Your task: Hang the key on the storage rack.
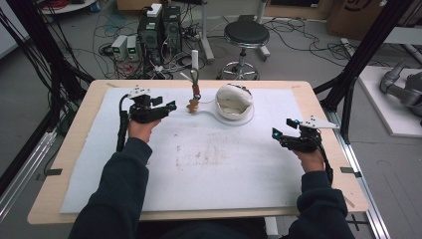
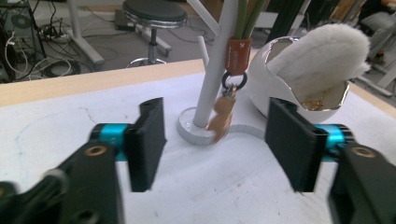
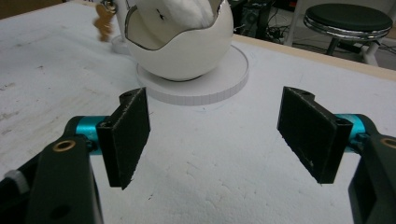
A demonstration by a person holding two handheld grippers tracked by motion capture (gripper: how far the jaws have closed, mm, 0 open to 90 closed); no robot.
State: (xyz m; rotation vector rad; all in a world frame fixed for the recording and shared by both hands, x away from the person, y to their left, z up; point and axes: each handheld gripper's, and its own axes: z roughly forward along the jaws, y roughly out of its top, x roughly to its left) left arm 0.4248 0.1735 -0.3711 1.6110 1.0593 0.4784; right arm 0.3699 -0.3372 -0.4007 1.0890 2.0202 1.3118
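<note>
A white egg-shaped bowl [image 1: 234,102] with a fluffy lining stands on a round white base [image 3: 224,79] at the table's far middle. Just left of it rises a thin white stand [image 1: 195,64] with an orange tag and a tan charm [image 2: 221,116] hanging from a ring. My left gripper [image 1: 161,104] hovers open to the left of the stand, its jaws aimed at the charm with nothing between them [image 2: 217,144]. My right gripper [image 1: 283,130] is open at the right side of the table, pointing toward the egg bowl [image 3: 180,37], empty [image 3: 217,135].
A white foam mat [image 1: 199,164] covers most of the wooden table [image 1: 64,154]. Beyond the far edge stand a black stool [image 1: 245,35], computer boxes [image 1: 159,27] and loose cables on the floor. A black frame post [image 1: 363,55] rises at the right.
</note>
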